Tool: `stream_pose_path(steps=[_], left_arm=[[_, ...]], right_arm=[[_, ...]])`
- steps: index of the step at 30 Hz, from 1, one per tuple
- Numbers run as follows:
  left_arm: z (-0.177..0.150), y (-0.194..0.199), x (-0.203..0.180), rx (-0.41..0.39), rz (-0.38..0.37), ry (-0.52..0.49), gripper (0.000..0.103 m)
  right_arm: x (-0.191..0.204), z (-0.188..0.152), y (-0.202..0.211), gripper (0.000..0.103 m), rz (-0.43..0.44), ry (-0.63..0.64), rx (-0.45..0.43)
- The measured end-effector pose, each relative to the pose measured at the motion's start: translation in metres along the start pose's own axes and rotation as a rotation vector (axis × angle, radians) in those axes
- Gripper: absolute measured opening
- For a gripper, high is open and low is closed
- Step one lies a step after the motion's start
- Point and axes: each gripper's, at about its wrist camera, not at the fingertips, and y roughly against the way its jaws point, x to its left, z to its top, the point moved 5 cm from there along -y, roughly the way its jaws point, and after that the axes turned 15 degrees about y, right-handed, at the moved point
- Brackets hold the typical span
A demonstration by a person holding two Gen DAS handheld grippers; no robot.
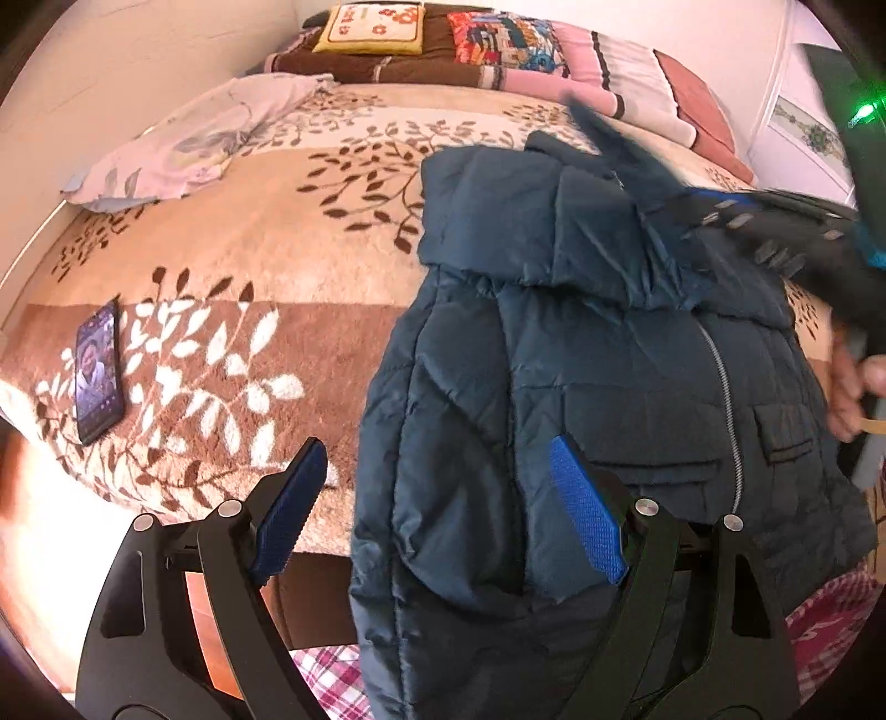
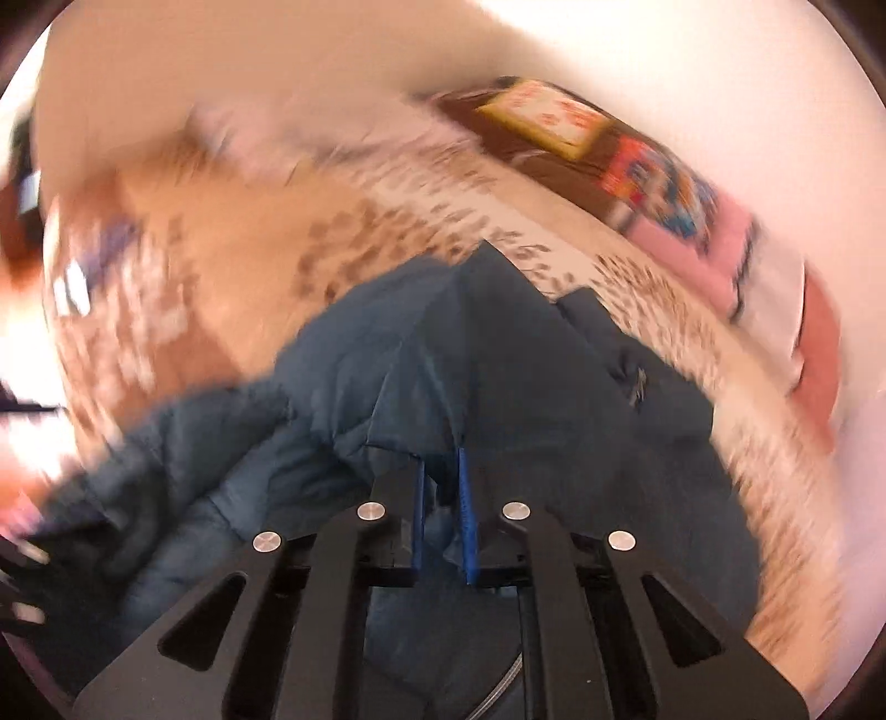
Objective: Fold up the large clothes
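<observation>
The navy jacket lies on the bed, near edge overhanging. The right claw pinches its far collar fabric; the left claw gapes empty near the hem. Next, folding the collar part nearward seems due

A dark navy quilted jacket with a silver zipper is lying on a blanket showing beige, cream and brown bands patterned with brown and white leaf sprigs. Black grippers are showing bright blue textured pads. A yellow cushion is displaying orange flowers.
</observation>
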Motion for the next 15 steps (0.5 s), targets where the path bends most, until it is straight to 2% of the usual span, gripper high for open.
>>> stream_pose_path(steps=[2,5,9,12,15], left_arm=[[0.001,0.004,-0.007,-0.011,0.008,-0.007,0.082],[0.004,0.008,-0.020,-0.025,0.018,-0.029,0.082],[0.010,0.010,-0.036,-0.035,0.032,-0.043,0.082],[0.011,0.008,-0.046,-0.027,0.047,-0.037,0.082],[0.007,0.002,-0.055,-0.006,0.075,-0.045,0.082]], right_arm=[[-0.031,-0.010,0.022,0.011,0.041,-0.173,-0.044],[-0.078,-0.046,0.046,0.011,0.086,-0.428,-0.078],[-0.126,-0.112,0.049,0.010,0.113,-0.702,-0.048],[-0.141,-0.161,0.040,0.009,0.161,-0.862,-0.010],[-0.143,-0.197,0.024,0.008,0.223,-0.970,0.028]])
